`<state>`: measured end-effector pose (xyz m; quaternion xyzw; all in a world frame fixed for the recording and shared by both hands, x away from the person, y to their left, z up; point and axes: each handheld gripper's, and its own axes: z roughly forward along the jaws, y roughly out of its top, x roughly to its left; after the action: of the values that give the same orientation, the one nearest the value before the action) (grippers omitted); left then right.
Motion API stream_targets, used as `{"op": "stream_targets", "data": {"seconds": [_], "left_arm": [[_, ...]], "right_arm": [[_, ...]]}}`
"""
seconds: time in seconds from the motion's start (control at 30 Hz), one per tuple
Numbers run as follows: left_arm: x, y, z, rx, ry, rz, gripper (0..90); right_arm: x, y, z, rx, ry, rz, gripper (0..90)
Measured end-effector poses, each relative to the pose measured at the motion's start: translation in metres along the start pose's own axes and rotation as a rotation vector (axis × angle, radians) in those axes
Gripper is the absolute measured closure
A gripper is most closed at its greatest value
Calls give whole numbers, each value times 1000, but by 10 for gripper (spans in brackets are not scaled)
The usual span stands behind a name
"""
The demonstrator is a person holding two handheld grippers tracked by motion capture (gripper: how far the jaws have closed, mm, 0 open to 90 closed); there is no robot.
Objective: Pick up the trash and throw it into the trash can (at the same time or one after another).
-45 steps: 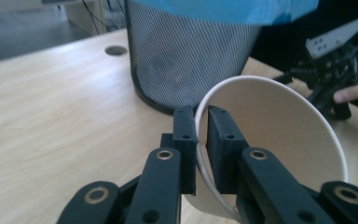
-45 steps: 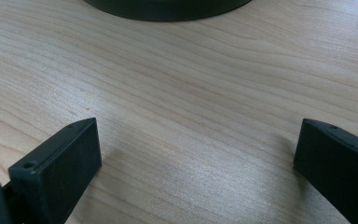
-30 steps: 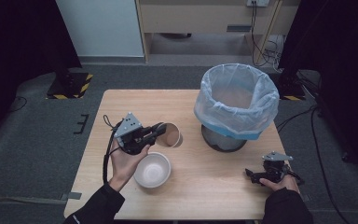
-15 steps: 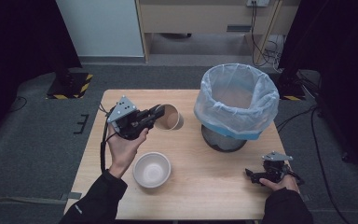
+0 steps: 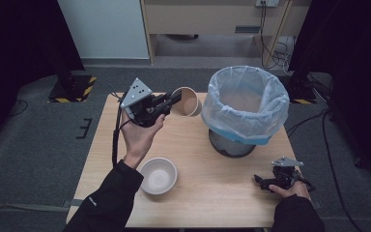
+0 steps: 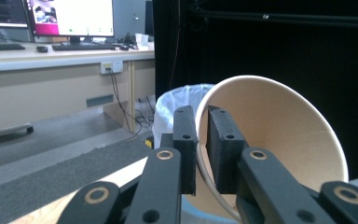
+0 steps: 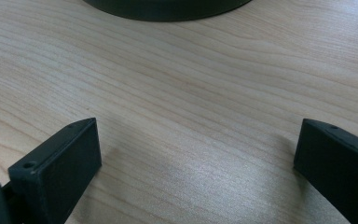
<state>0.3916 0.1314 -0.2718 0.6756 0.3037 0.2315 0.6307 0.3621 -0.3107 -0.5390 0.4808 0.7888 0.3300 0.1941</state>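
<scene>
The left claw (image 6: 200, 140) pinches the rim of a tan paper cup (image 6: 279, 135) — one jaw inside, one outside — with the cup's open mouth tipped sideways. Beyond the claw stands a bin lined with a white bag (image 6: 175, 109); below it, the table (image 6: 116, 184).

1. Grey carpet floor (image 5: 38, 145) surrounds the light wooden worktop (image 5: 212, 193).
2. Black curtains (image 5: 14, 43) hang at both sides.
3. A beige desk (image 6: 42, 88) carries a lit monitor (image 6: 72, 18) and keyboard (image 6: 81, 46).
4. Cables (image 5: 275, 43) trail beneath it.
</scene>
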Motion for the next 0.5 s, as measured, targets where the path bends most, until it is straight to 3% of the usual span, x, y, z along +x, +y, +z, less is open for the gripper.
{"op": "stream_targets", "data": {"seconds": [0.5], "left_arm": [[-20,44,21,-67,-22,40,819]], "right_arm": [[0,0,0,2,1,5,8]]}}
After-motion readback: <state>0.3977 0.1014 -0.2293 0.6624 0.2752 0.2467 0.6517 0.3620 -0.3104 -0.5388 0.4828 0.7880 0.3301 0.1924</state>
